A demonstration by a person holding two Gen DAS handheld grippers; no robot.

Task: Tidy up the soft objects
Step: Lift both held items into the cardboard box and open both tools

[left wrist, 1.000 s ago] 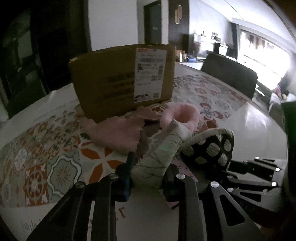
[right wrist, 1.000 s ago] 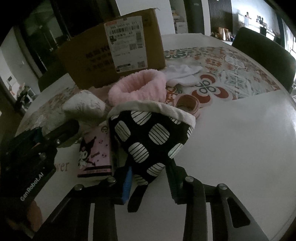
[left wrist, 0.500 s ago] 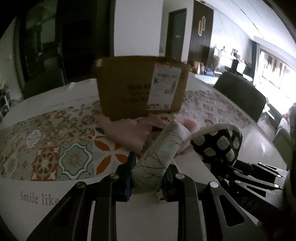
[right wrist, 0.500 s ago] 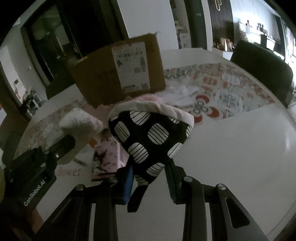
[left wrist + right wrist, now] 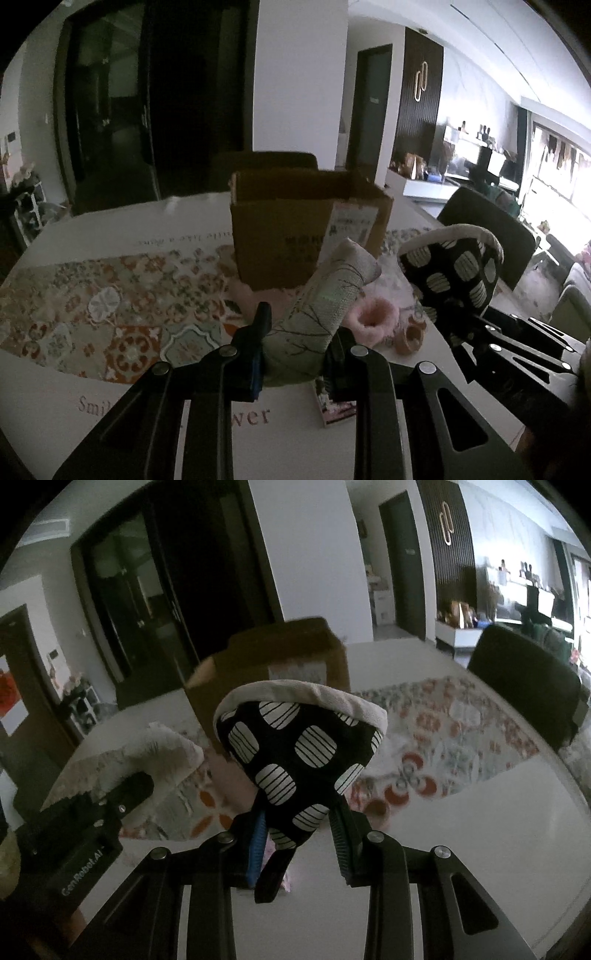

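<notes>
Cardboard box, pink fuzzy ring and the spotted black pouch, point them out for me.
cardboard box (image 5: 280,243), left wrist view, front face.
pink fuzzy ring (image 5: 373,318), left wrist view, plush rim.
spotted black pouch (image 5: 295,749), right wrist view, patterned front.

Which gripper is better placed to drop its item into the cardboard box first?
Probably the left gripper: its beige pouch points at the cardboard box directly ahead; the right gripper holds the spotted pouch off to the side.

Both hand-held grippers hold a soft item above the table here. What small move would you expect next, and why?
Probably carry both forward over the open cardboard box. The left hand-held gripper is shut on the pale branch-print mitt, the right hand-held gripper on the black spotted mitt, both lifted, and the box stands just ahead with its top open.
</notes>
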